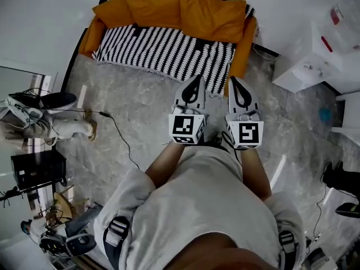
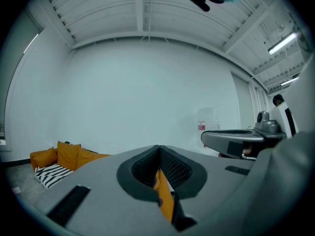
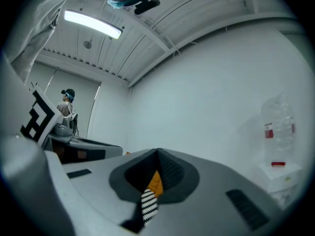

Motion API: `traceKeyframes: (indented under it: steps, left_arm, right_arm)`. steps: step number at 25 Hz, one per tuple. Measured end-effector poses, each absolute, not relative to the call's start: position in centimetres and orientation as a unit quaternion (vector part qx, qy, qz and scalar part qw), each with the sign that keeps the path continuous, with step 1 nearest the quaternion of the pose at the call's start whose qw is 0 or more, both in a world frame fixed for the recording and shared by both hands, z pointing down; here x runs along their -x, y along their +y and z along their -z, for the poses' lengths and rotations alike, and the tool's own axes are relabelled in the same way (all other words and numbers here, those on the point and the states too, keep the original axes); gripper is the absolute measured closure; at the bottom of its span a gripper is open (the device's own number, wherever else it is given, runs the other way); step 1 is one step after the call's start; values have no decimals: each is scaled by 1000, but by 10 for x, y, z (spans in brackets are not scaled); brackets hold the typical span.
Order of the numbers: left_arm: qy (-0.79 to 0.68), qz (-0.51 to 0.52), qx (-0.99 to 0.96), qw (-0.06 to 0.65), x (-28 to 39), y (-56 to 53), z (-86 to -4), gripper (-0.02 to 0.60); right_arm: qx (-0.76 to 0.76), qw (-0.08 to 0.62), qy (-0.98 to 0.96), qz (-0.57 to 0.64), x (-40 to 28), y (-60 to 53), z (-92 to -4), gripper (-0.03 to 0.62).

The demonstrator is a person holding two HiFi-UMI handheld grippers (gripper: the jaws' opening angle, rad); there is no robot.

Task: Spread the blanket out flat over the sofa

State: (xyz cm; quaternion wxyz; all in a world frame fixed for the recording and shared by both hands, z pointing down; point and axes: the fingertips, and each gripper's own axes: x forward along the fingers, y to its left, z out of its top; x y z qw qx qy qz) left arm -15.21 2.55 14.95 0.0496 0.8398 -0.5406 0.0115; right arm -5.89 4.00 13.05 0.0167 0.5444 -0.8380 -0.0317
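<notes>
Jaws closed, empty, on left gripper (image 1: 196, 79) and right gripper (image 1: 234, 80); striped blanket (image 1: 163, 50) covers orange sofa (image 1: 169, 9).

The black-and-white striped blanket (image 1: 163, 52) is matt woven cloth. The orange sofa (image 1: 185, 10) is soft matt fabric. The grey marbled floor (image 1: 140, 111) looks smooth and slightly glossy.

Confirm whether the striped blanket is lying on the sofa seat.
Yes, the head view shows the striped blanket spread across the seat of the orange sofa.
</notes>
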Motion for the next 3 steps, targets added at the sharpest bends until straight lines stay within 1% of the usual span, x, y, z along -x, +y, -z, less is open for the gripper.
traceKeyframes:
  steps: [3]
  left_arm:
    - [-539,-16,-840,49,150,27,-152,571]
  right_arm:
    - [-546,15,-837,30,56,40,-132,574]
